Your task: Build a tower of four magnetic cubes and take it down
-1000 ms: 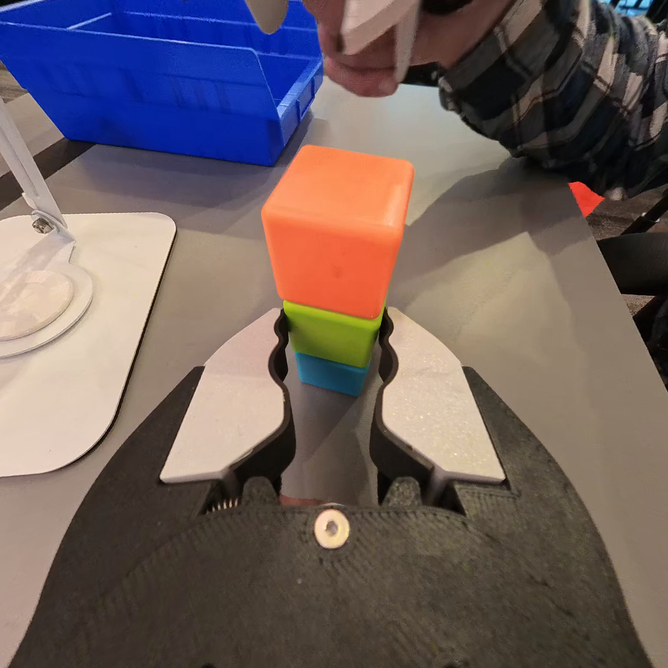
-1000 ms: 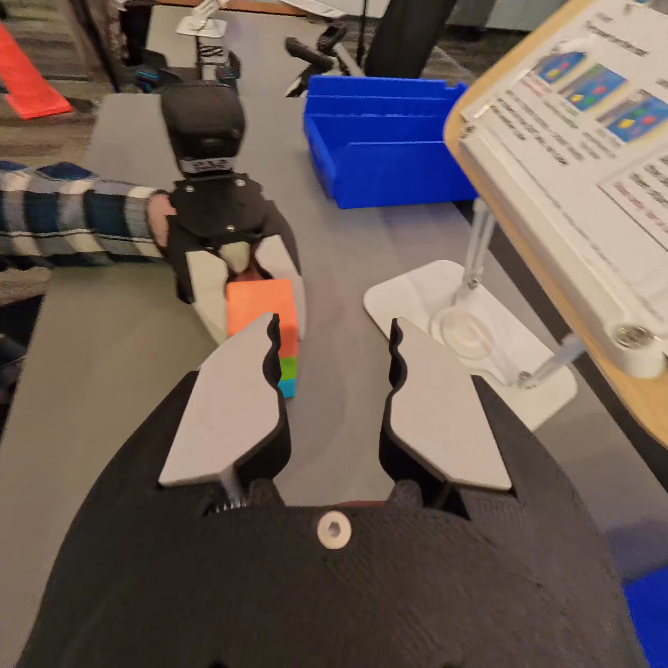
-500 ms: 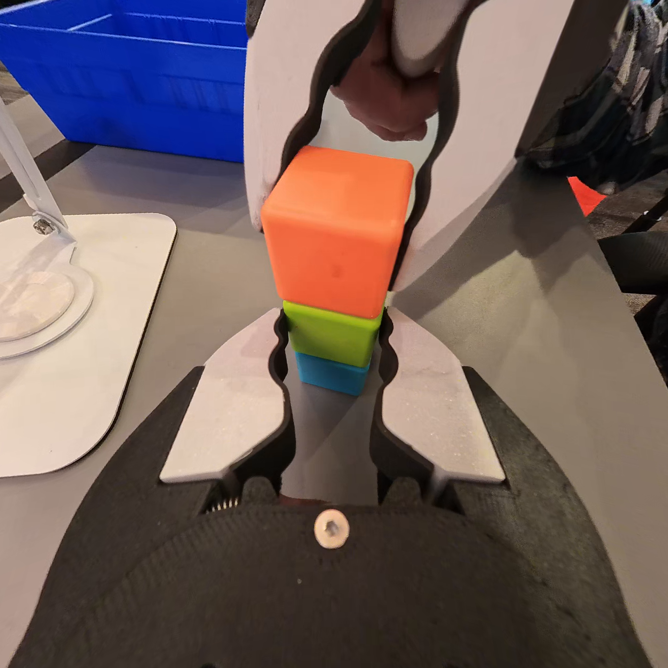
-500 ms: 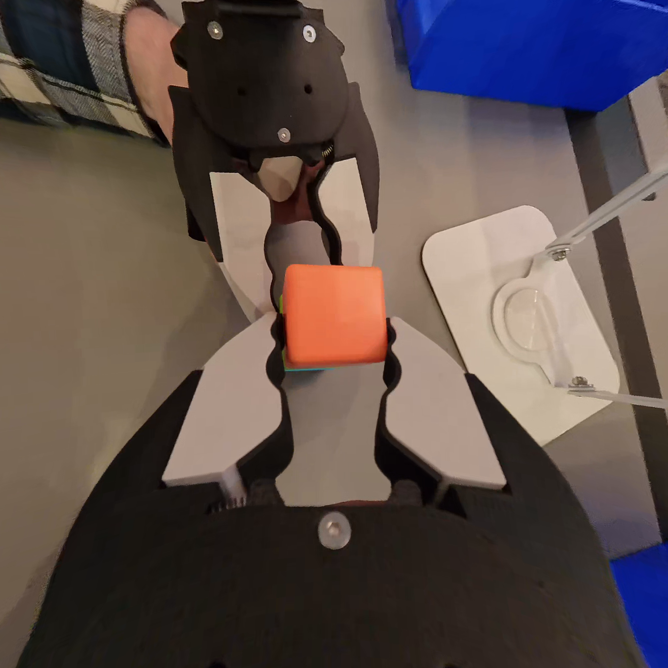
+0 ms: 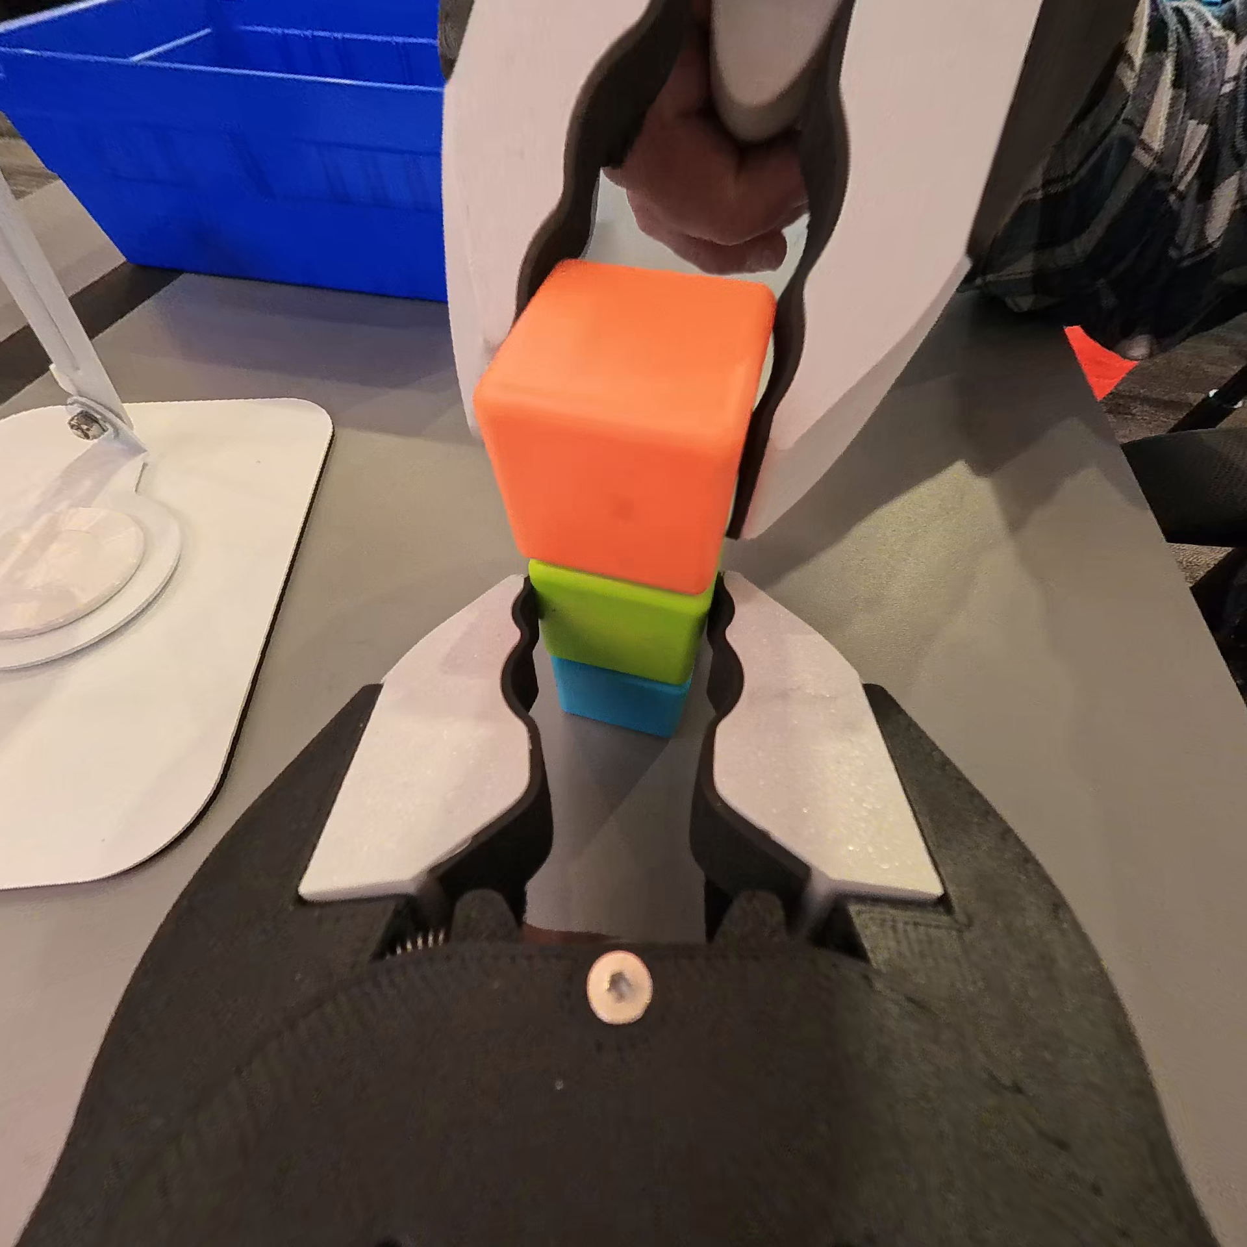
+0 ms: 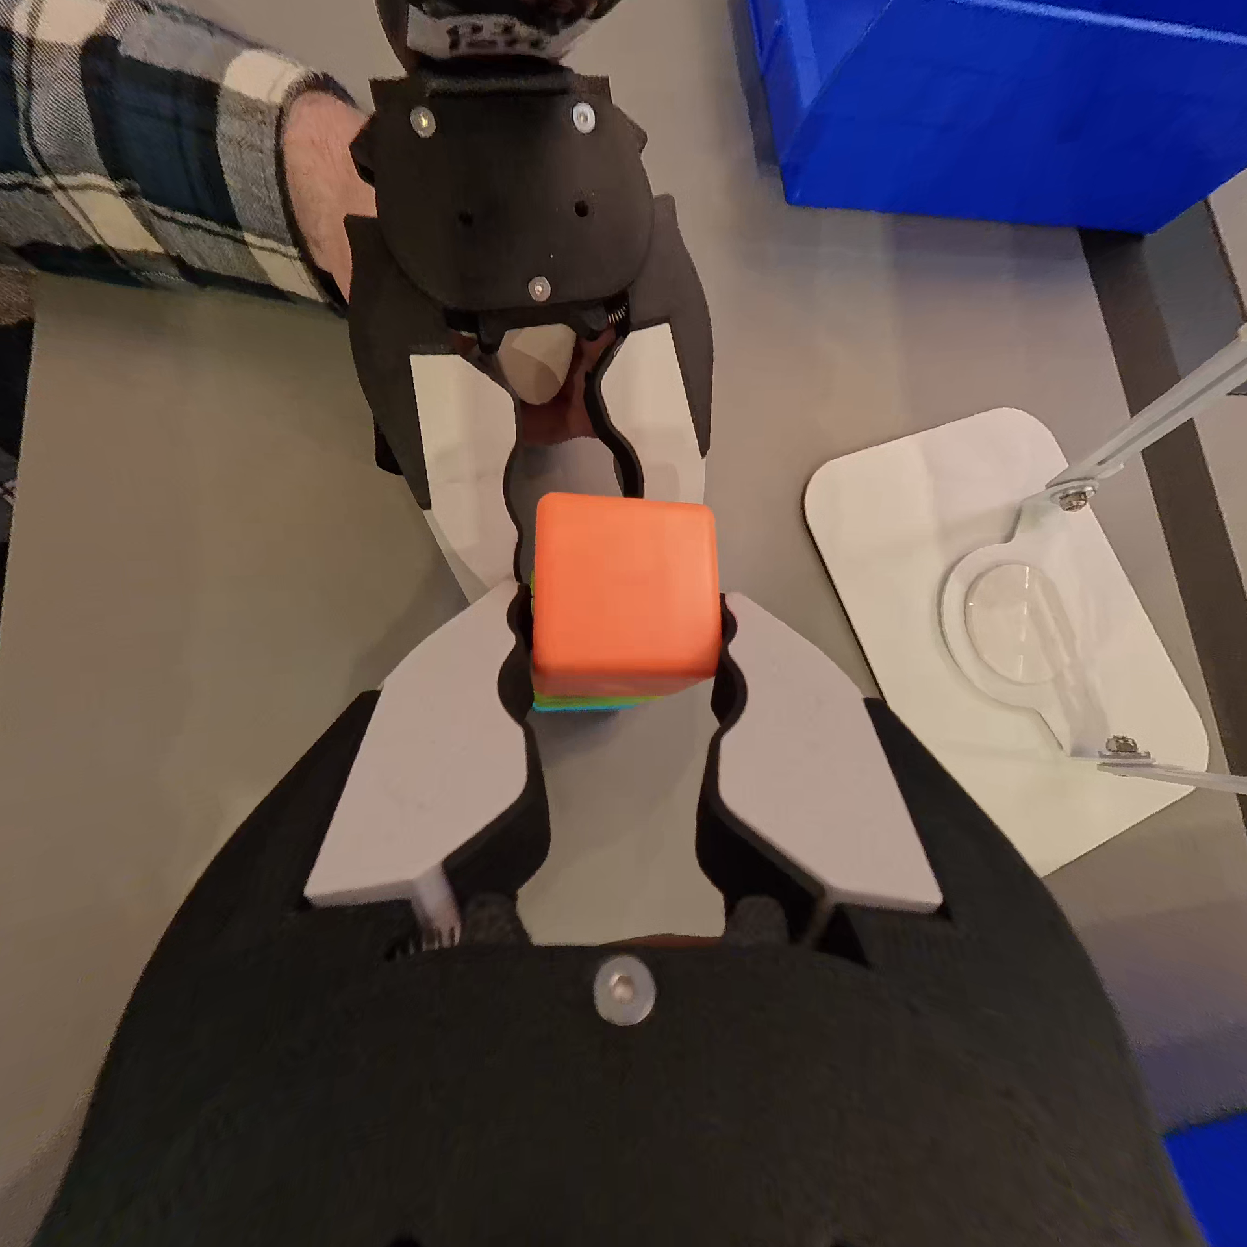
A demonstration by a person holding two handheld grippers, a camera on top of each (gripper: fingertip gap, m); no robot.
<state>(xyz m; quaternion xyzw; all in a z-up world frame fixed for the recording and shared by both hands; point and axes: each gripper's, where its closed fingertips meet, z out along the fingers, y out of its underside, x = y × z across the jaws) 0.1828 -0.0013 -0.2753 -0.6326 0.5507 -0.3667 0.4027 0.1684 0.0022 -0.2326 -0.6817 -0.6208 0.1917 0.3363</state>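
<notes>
Stack on grey bench (image 5: 1012, 675): orange cube (image 5: 621, 432) over green cube (image 5: 621, 624) over blue cube (image 5: 621, 702). Left hand-held gripper (image 5: 621, 607) clamps green; right hand-held gripper (image 6: 624, 617) clamps orange.

The right gripper (image 6: 624, 631) has come down and closed around the orange cube (image 6: 624, 590).

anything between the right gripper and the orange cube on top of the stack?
Nothing visible. The right gripper already straddles the orange cube, one finger on each side. The left gripper sits lower, pinching the green cube above the blue cube, clear of the top cube.
</notes>
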